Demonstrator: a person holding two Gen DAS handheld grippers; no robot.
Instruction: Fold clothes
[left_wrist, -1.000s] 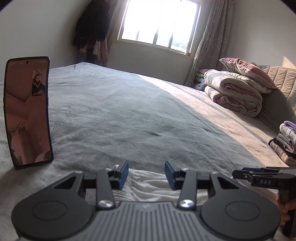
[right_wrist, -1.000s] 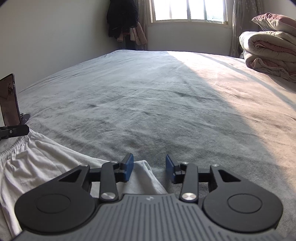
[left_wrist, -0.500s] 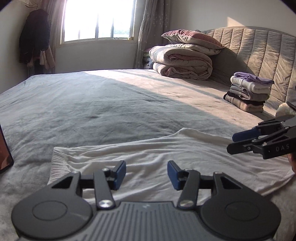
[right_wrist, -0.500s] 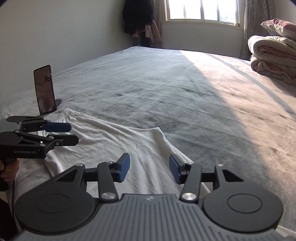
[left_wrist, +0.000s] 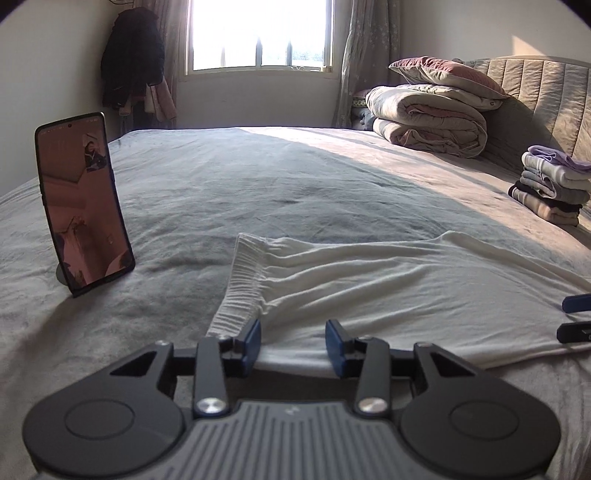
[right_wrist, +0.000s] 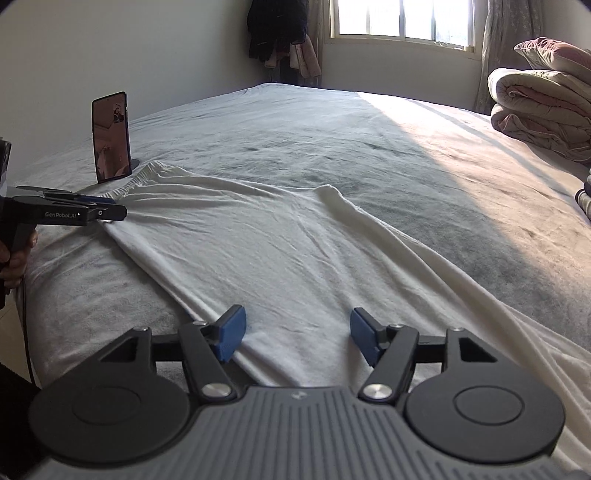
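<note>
White shorts (right_wrist: 280, 236) lay spread on the grey bed (right_wrist: 332, 133); left gripper (left_wrist: 293, 341) jaws stood released over the waistband corner, right gripper (right_wrist: 295, 334) jaws, just widening, straddled the hem untouched

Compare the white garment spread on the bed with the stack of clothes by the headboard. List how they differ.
The white garment lies unfolded and wrinkled in a single spread layer; the stack of clothes is folded into a neat pile. The garment is one white piece; the stack has several pieces in purple, grey, dark and beige tones. The garment sits near the grippers at the bed's near edge; the stack sits far off by the headboard. Both rest on the grey bed cover.
</note>
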